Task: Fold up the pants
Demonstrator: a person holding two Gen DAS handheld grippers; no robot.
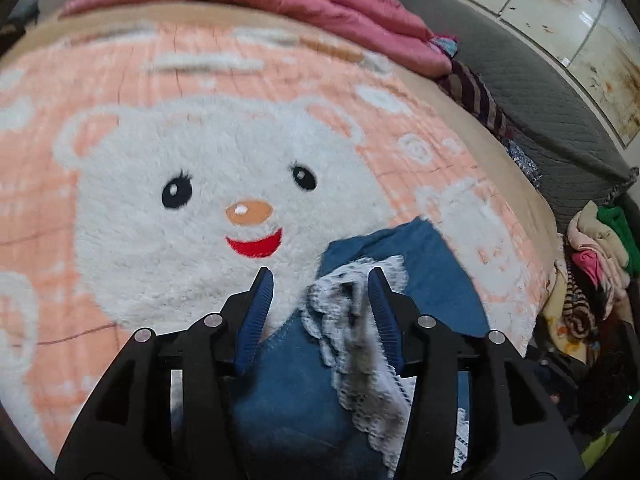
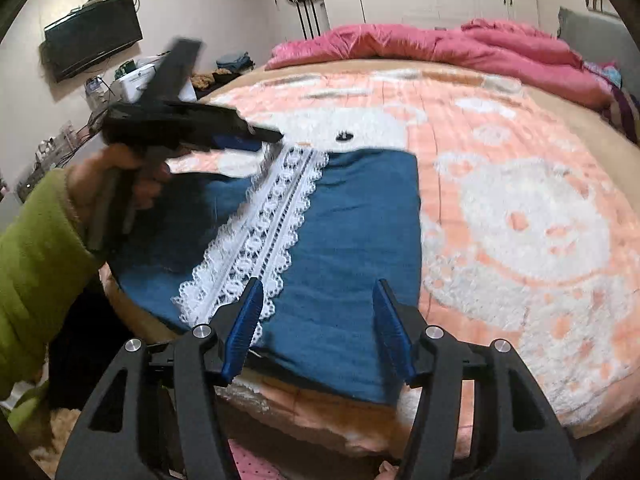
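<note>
- Blue pants (image 2: 352,240) with white lace strip (image 2: 264,232) are lying flat on the bed (image 2: 520,208), long axis running away from the right gripper (image 2: 316,320).
- Right gripper's jaws are standing open, empty, over the near hem.
- Left gripper (image 1: 320,304) is hovering at the far end, jaws open; lace seems, through blur, between them.

The lace strip (image 1: 360,340) between the left gripper's (image 1: 320,280) jaws is smearing into grey blur, so contact is anyone's guess. The pants (image 1: 304,408) are running off the bottom edge behind those jaws. Left of the right gripper's (image 2: 318,292) jaws, that left gripper is blurring badly, jaw tips unreadable.
</note>
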